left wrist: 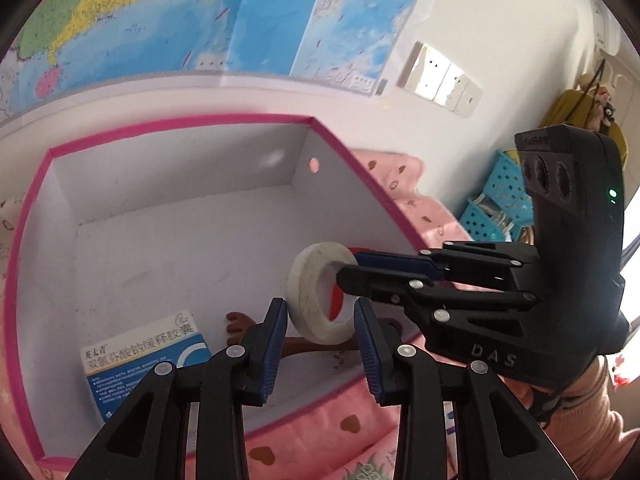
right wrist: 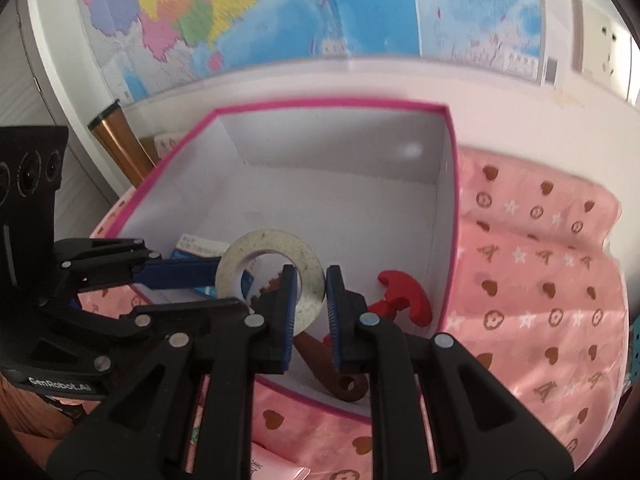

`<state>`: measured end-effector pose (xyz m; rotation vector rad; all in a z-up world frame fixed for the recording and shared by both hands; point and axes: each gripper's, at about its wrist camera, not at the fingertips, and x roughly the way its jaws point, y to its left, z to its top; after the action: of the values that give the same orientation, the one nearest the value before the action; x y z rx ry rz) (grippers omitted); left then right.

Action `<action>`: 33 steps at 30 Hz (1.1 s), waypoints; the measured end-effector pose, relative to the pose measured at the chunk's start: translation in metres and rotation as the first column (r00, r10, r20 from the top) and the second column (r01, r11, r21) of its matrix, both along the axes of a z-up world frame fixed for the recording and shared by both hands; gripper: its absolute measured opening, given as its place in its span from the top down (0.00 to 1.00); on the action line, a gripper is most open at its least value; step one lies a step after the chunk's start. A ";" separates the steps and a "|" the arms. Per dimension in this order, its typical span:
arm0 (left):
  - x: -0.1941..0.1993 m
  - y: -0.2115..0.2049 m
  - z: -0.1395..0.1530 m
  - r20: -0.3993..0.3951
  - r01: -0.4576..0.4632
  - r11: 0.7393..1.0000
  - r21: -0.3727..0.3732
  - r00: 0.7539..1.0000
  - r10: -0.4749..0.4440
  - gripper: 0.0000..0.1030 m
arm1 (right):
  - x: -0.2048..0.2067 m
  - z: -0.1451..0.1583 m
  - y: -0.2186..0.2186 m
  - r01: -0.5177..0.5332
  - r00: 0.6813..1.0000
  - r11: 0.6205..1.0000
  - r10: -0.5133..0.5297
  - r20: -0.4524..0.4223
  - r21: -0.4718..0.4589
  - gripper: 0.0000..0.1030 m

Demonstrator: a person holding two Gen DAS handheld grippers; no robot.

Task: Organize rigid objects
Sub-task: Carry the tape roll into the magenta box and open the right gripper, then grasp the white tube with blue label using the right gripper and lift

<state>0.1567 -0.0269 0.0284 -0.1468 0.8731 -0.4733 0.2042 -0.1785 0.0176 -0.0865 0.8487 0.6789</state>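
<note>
A white tape roll hangs over the pink-rimmed white box. My right gripper is shut on the roll's rim; in the right wrist view the roll sits between my right gripper's blue pads. My left gripper is open, its pads on either side of the roll's lower edge, apart from it. In the right wrist view the left gripper reaches in from the left. Inside the box lie a blue-and-white medicine carton, a brown wooden piece and a red curved piece.
The box sits on a pink patterned cloth against a wall with a map. A copper cylinder stands left of the box. Blue baskets stand at the far right.
</note>
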 end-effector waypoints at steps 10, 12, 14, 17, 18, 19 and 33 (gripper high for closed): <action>-0.011 0.011 0.004 0.033 -0.050 0.999 0.017 0.998 0.049 0.67 | -0.020 0.017 -0.027 0.063 0.995 0.997 -0.067 0.071 0.055 0.79; -0.023 0.012 0.008 0.067 -0.041 0.999 0.026 0.997 0.040 0.66 | -0.032 0.023 -0.039 0.058 0.994 0.994 -0.066 0.089 0.094 0.77; -0.039 0.012 0.013 0.105 -0.011 1.000 0.022 0.994 0.009 0.65 | -0.047 0.026 -0.053 0.051 0.993 0.991 -0.064 0.100 0.127 0.69; -0.059 0.009 0.016 0.138 0.028 0.999 0.021 0.990 -0.031 0.64 | -0.071 0.023 -0.074 0.035 0.995 0.986 -0.049 0.087 0.162 0.67; -0.065 0.007 0.016 0.144 0.037 0.999 0.020 0.989 -0.040 0.63 | -0.077 0.020 -0.079 0.038 0.996 0.986 -0.051 0.079 0.163 0.66; -0.069 0.005 0.016 0.146 0.046 0.999 0.022 0.988 -0.049 0.63 | -0.084 0.015 -0.085 0.042 0.997 0.986 -0.053 0.063 0.160 0.66; -0.122 -0.050 -0.032 0.028 0.221 0.975 0.012 0.975 -0.222 0.61 | -0.131 -0.079 -0.127 0.152 0.959 0.986 -0.131 -0.253 0.066 0.66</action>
<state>0.0344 -0.0770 -0.0034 -0.0343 0.8672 -0.6783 0.0729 -0.3055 -0.0612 0.1379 1.0542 0.5973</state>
